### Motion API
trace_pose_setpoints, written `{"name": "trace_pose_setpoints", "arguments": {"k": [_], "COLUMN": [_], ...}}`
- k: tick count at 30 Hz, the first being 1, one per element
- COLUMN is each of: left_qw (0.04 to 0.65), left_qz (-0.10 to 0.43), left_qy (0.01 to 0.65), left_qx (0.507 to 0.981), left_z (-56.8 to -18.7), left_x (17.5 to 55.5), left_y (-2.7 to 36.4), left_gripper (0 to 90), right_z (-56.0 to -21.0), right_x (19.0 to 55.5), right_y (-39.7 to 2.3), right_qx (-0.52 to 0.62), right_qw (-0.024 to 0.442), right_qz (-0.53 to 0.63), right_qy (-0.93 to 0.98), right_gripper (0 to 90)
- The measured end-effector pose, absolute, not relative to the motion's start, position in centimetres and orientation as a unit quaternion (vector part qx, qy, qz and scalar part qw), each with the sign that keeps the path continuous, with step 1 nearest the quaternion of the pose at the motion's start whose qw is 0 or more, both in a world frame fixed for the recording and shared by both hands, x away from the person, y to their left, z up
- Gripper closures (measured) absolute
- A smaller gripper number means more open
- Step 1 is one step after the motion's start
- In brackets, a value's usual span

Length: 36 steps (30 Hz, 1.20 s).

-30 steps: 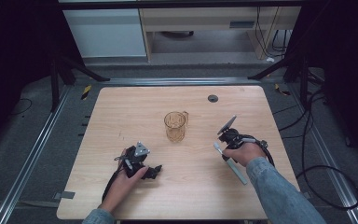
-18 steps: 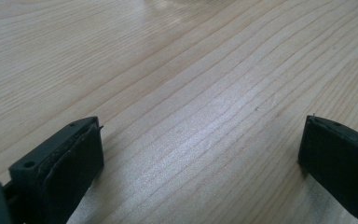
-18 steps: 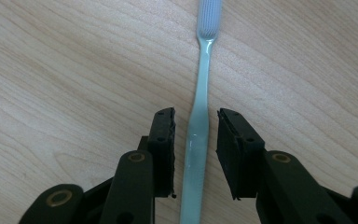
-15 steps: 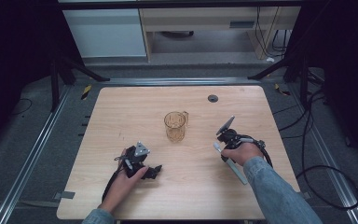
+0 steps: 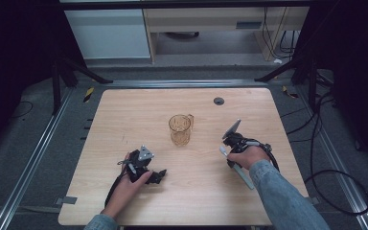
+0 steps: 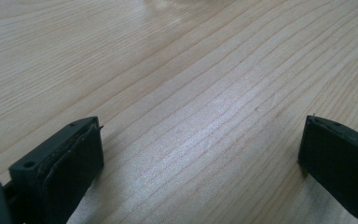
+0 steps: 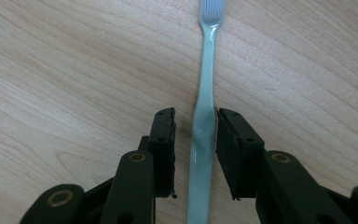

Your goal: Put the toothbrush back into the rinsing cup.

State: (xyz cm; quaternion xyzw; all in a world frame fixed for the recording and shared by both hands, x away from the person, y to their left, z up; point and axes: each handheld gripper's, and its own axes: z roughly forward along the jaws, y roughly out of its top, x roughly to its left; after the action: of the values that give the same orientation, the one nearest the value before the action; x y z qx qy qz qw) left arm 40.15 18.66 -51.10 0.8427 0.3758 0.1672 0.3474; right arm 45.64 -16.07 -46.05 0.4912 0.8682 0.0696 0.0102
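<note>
Pale-green toothbrush (image 7: pixel 204 126) between right claw (image 7: pixel 195 140) jaws

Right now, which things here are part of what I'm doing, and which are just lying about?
In the job, by the look of it:
- toothbrush, between the right gripper jaws, not yet clamped
- glass mug, perhaps its destination

Lying about:
- left gripper, open over bare table
- black grommet

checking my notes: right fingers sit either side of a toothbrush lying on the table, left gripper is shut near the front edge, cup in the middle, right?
One thing is wrong: the left gripper is open, not shut. The left gripper view shows its fingers wide apart over bare table. The rest holds: in the right gripper view the right gripper straddles the toothbrush lying on the table, and the high view shows the cup in the middle.
</note>
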Motion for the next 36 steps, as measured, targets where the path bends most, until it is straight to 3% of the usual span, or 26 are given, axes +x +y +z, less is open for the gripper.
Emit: {"name": "trace_pose_setpoints", "arguments": {"k": [36], "left_qw": [0.348], "left_qz": [0.165], "left_qy": [0.376], "left_qx": [0.842], "left_z": [-51.11], "left_x": [40.15], "left_y": [18.64], "left_gripper": [0.0], "right_z": [-46.71], "right_x": [46.36], "right_y": [-16.16], "right_qx": [0.491], "right_qw": [0.008], "right_qz": [0.059], "right_qy": [0.869], "right_gripper": [72.0]}}
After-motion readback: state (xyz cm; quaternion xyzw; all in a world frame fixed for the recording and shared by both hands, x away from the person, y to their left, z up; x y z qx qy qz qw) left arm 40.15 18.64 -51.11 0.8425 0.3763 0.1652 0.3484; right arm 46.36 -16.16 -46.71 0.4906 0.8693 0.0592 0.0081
